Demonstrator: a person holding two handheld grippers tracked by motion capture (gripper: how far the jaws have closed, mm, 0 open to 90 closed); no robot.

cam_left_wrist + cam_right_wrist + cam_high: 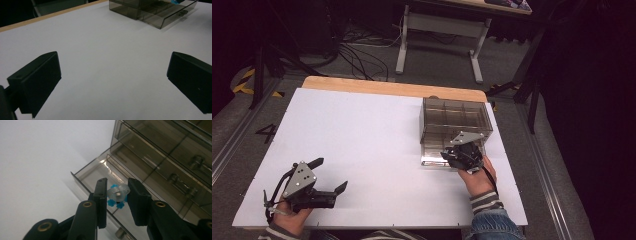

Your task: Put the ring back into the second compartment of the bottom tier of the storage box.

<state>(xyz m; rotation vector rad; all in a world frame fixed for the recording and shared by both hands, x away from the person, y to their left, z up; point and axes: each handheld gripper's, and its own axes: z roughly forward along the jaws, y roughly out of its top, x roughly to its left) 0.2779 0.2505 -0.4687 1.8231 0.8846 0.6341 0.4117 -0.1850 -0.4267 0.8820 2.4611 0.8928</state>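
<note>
Here the smoky clear drawer cabinet [455, 122] stands at about two o'clock on the white table [362, 140], its upper drawers pushed in and divided into compartments that look bare as far as the tinted plastic lets one see. Its bottom drawer [100, 173] is pulled out toward the person, and the right gripper [117, 195] hangs over its open tray. The jaws are clenched on a small clear-and-blue plastic piece [117, 195], which sits between the pads directly above the drawer's inside. What else lies in that tray cannot be made out. At about seven o'clock the left gripper [329, 176] rests low over bare table, well apart from the cabinet, its jaws spread wide and released, with nothing between them.
</note>
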